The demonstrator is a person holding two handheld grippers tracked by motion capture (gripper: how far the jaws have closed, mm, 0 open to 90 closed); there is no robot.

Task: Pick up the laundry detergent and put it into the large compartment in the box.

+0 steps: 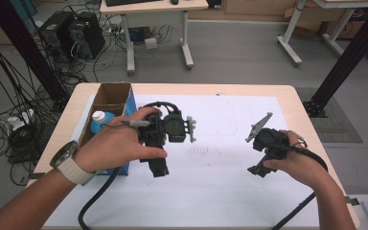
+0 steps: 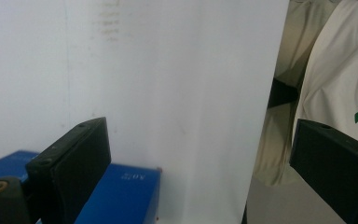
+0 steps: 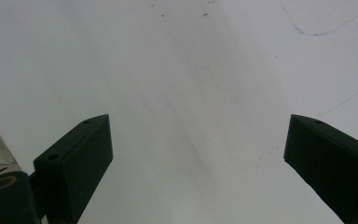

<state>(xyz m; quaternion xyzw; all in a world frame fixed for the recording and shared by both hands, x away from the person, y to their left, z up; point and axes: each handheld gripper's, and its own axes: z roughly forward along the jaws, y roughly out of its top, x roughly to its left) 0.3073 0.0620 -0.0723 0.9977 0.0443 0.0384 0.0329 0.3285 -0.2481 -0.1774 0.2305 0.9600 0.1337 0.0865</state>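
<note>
Two grippers are held above a white sheet (image 1: 220, 191) that is spread over a wooden table (image 1: 306, 115). The left gripper (image 1: 159, 168) is gripped by the left hand (image 1: 117, 143) near the table's left side, just beside a cardboard box (image 1: 110, 96) with a blue outer wall. In the left gripper view, its jaws are spread wide and nothing is held between them; the sheet, a blue box corner (image 2: 121, 196) and a person's light clothing (image 2: 335, 84) are seen beyond them. A bottle (image 1: 100, 120) with a white cap and blue body is stood inside the box, close to the left hand's knuckles and apart from either gripper.

The right gripper (image 1: 259, 170) is held by the right hand (image 1: 292, 160) toward the table's right side, well apart from the left one, with its grey plate (image 1: 260, 126) tilted upward. In the right gripper view, its jaws are likewise set wide apart and empty, and bare sheet with faint pen marks (image 3: 317, 28) is seen past them. A black cable (image 1: 96, 201) is trailed from the left gripper toward the near edge, and another is run from the right. A watch (image 1: 64, 154) is worn on the left wrist.
</note>
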